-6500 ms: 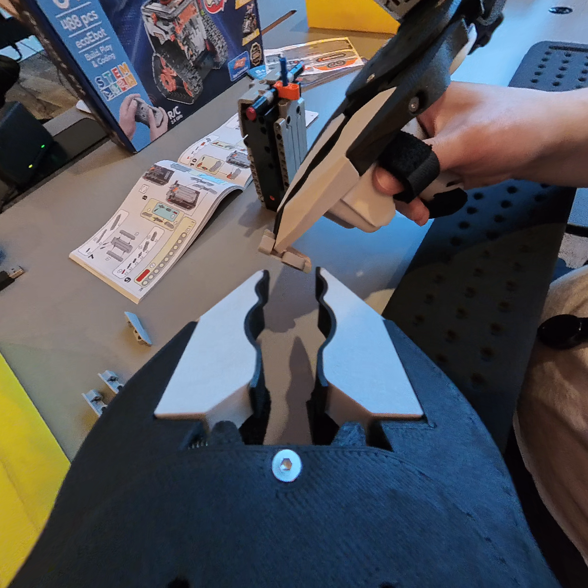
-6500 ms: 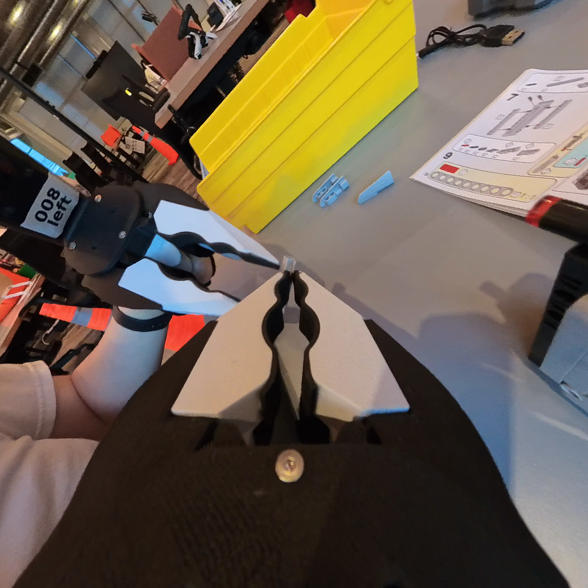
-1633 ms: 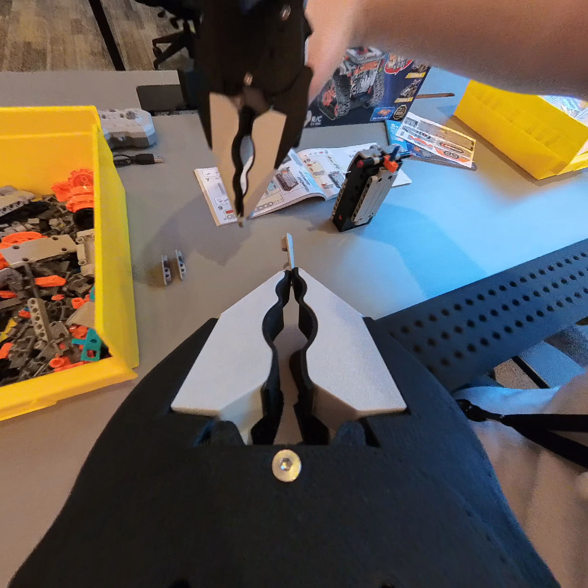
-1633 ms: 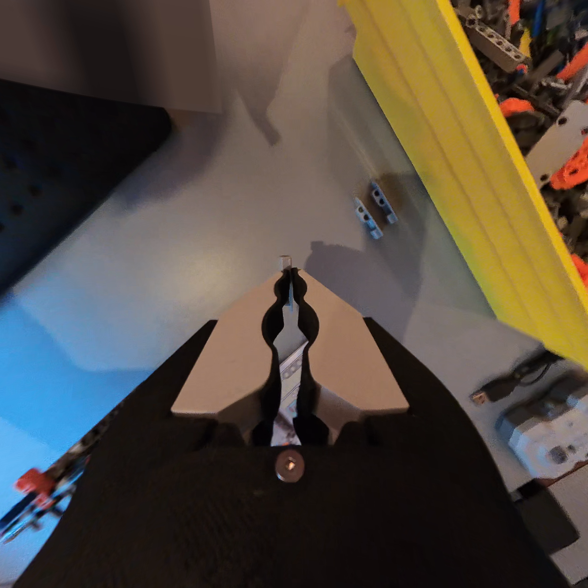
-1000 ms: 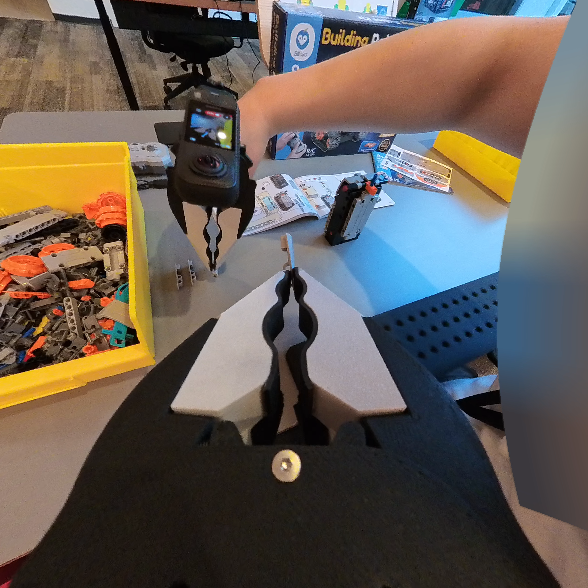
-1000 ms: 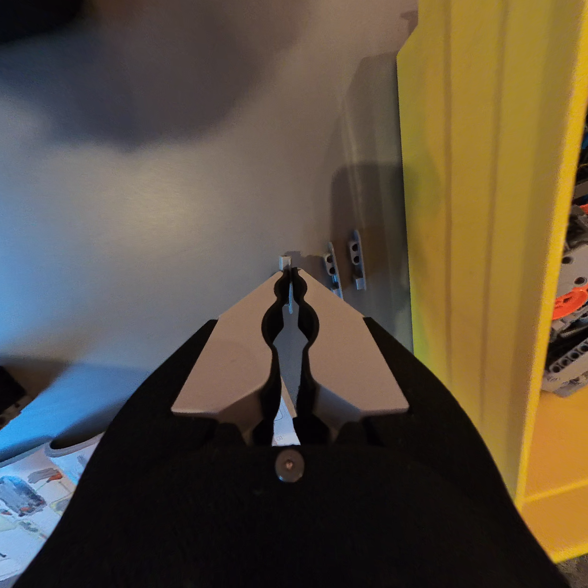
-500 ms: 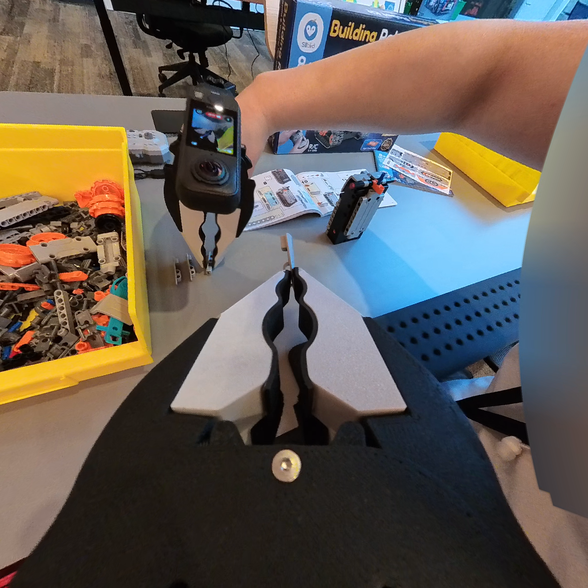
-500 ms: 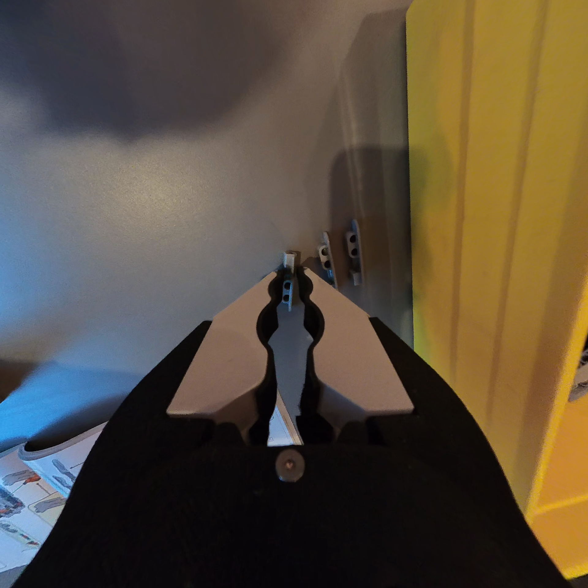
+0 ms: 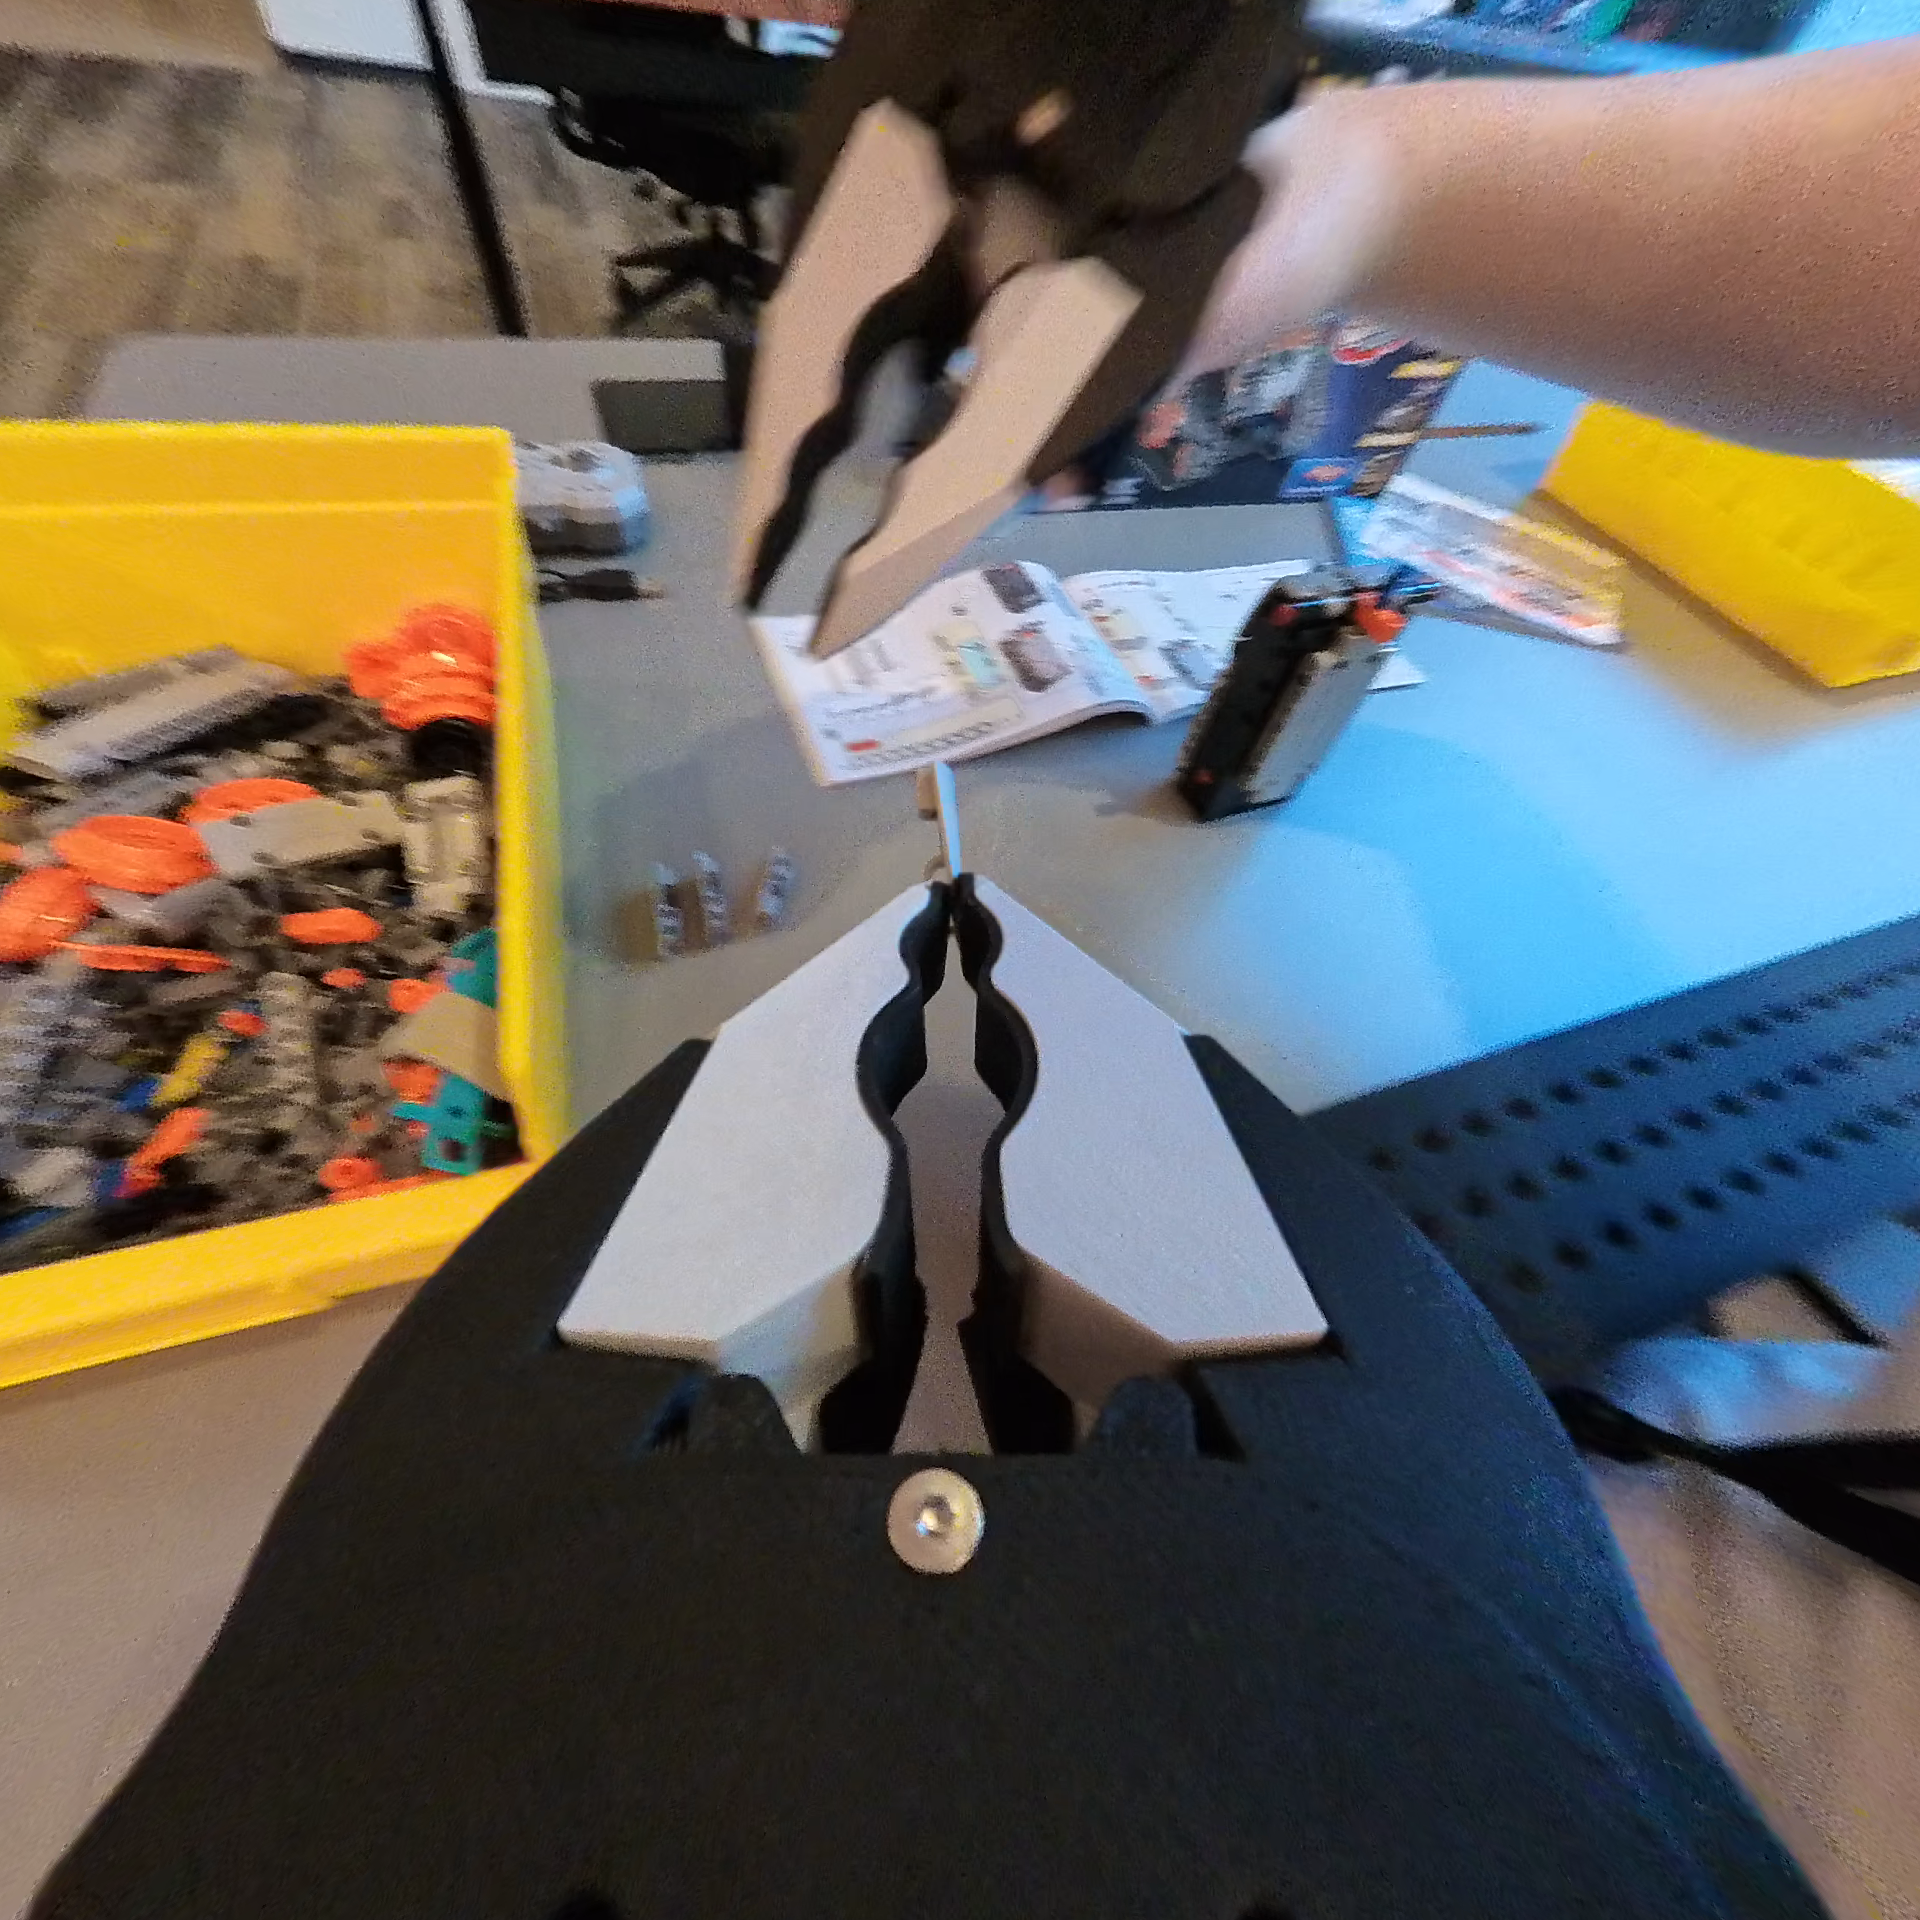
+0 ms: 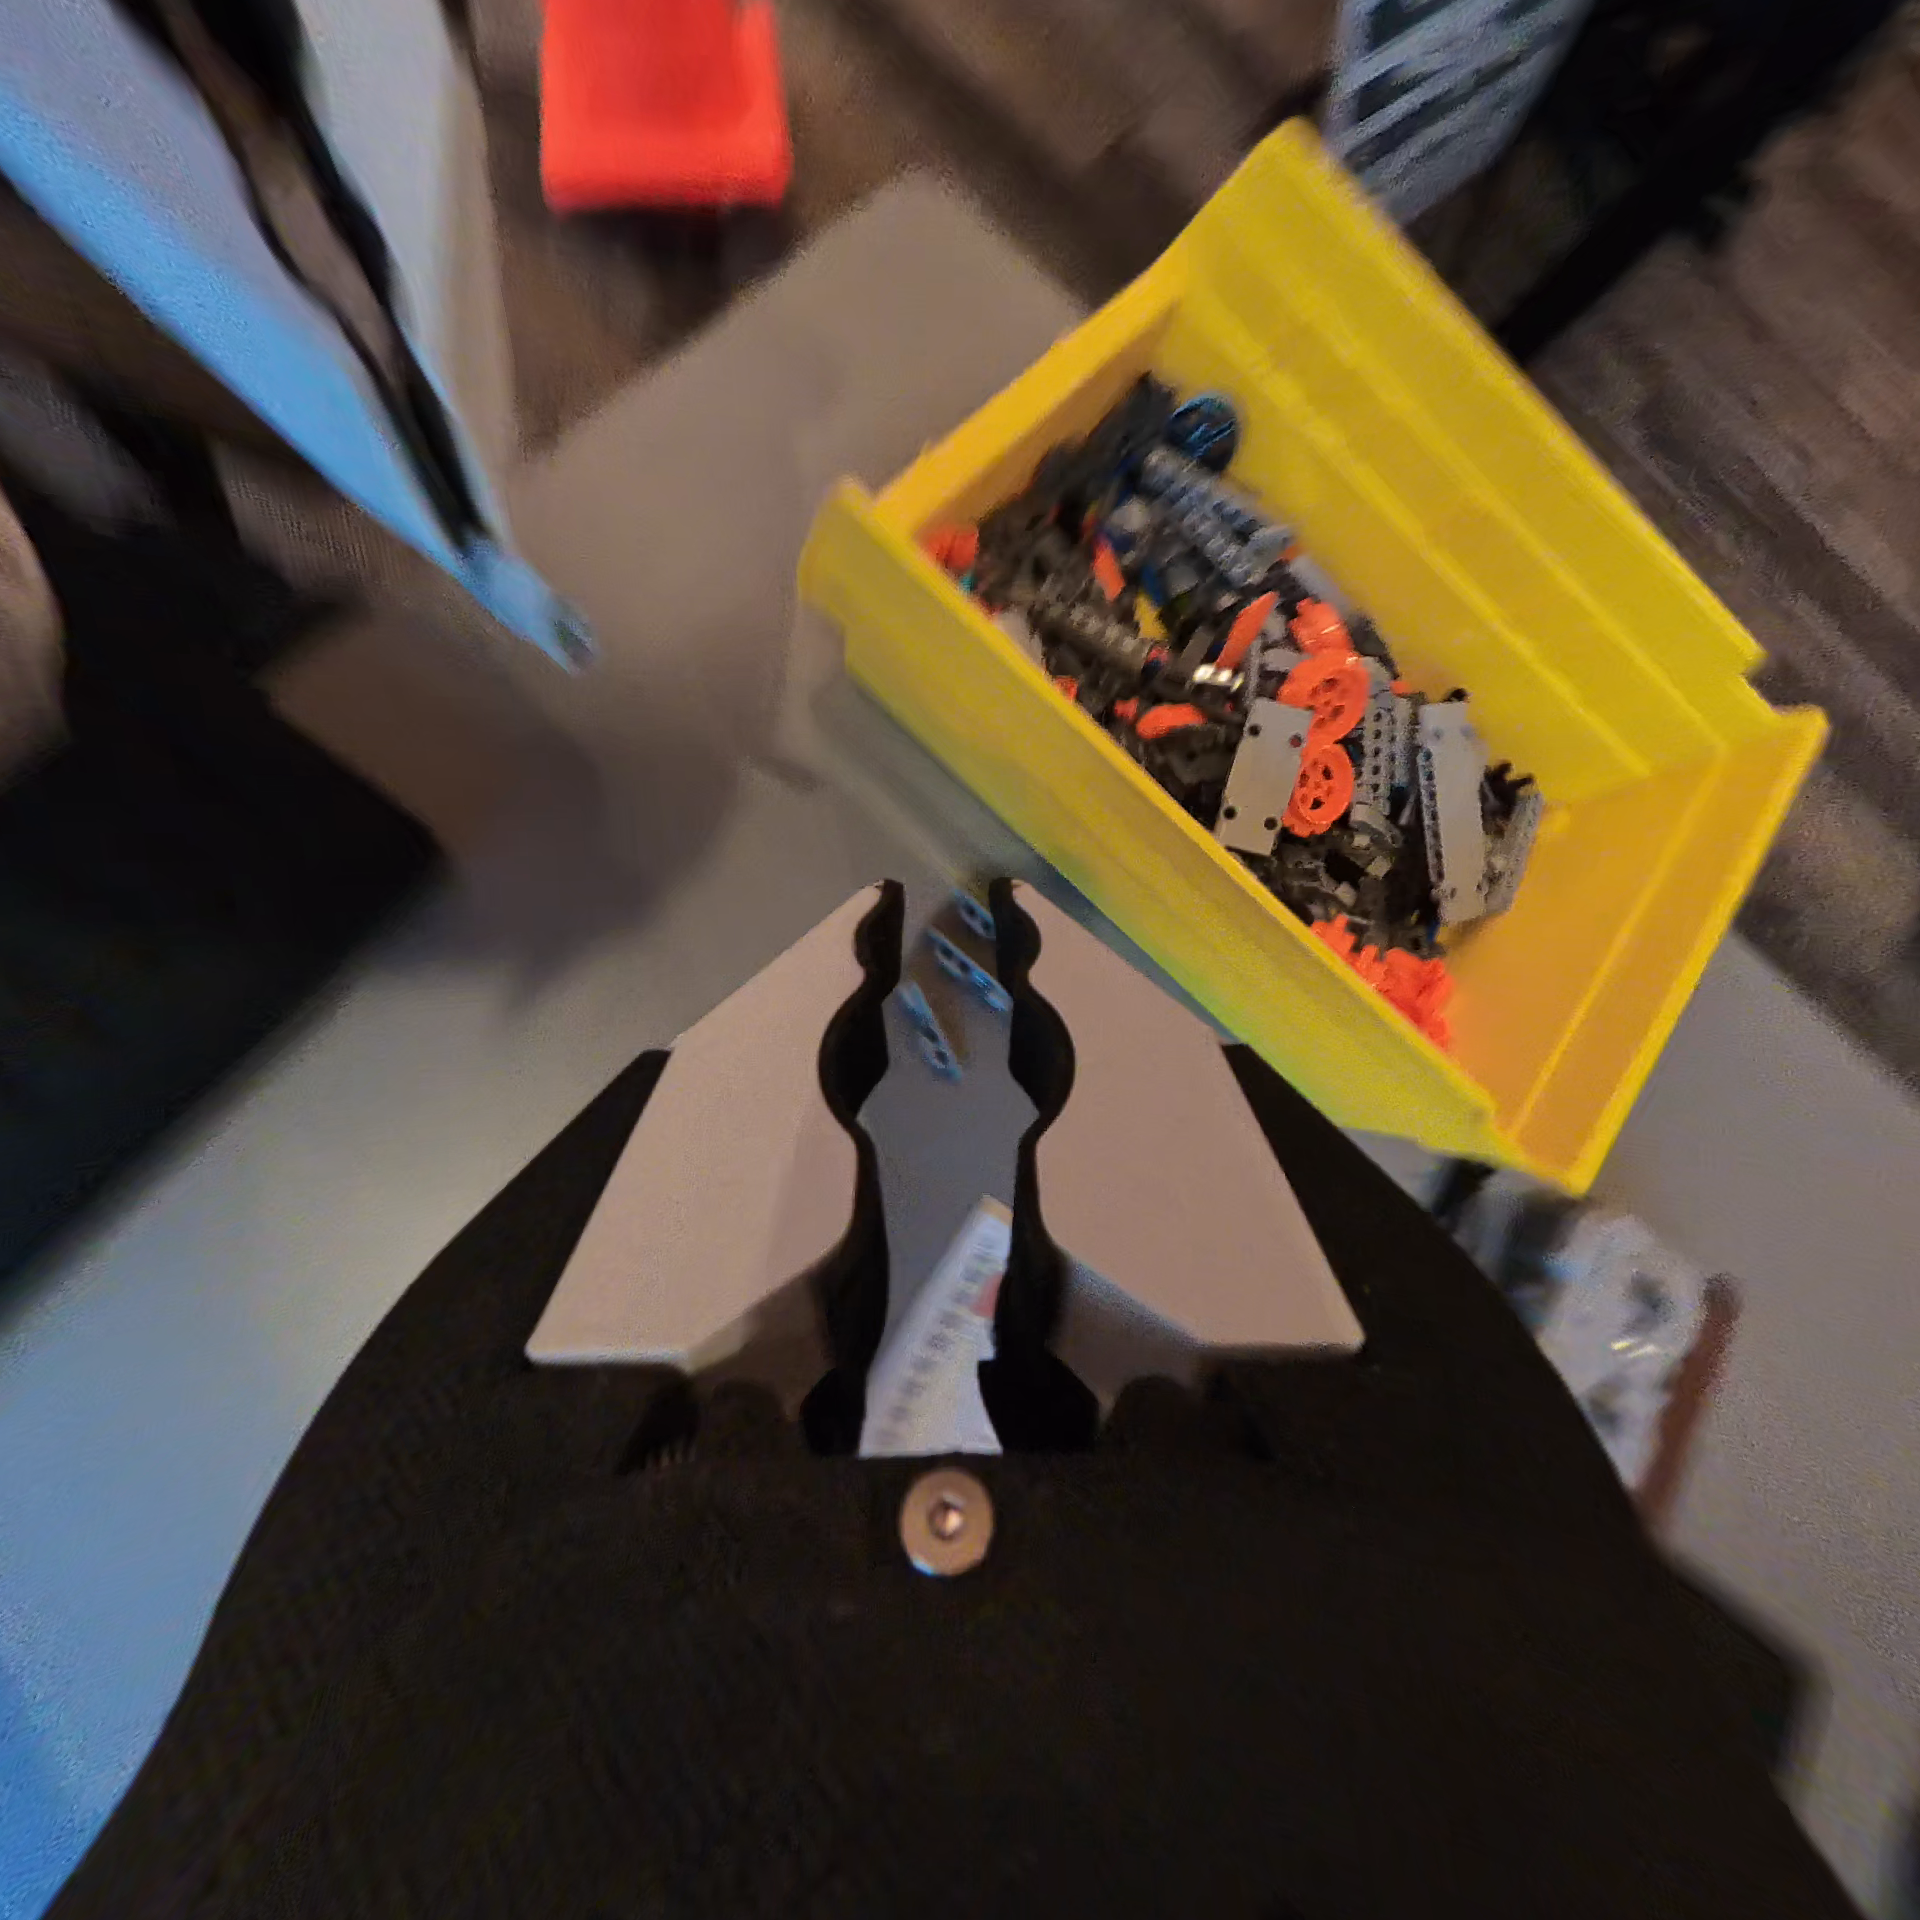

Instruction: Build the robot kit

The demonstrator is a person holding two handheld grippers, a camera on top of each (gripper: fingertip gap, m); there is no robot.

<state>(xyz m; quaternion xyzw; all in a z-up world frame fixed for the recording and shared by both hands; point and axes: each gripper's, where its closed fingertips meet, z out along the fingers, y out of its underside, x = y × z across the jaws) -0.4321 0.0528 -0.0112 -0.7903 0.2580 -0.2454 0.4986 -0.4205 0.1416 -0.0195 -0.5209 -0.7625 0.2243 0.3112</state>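
My left gripper (image 9: 951,888) is shut on a small thin grey building piece (image 9: 943,821) that sticks up from its tips above the grey table. It shows blurred at the upper left of the right wrist view (image 10: 561,634). My right gripper (image 10: 940,888) is open and empty, raised above the table, and it shows high in the left wrist view (image 9: 792,615). Three small grey pieces (image 9: 713,896) lie side by side on the table beside the yellow bin (image 9: 525,790). They show through the gap between my right fingers (image 10: 961,971).
The yellow bin (image 10: 1091,831) holds several grey, black and orange parts. An open instruction booklet (image 9: 987,665), a black and grey block assembly (image 9: 1273,717), a printed box (image 9: 1278,436) and a second yellow bin (image 9: 1745,561) stand farther back. A black perforated surface (image 9: 1662,1122) lies at the right.
My right gripper has opened, left its small grey piece beside the other two on the table, and lifted up and away. My left gripper stays shut on its piece.
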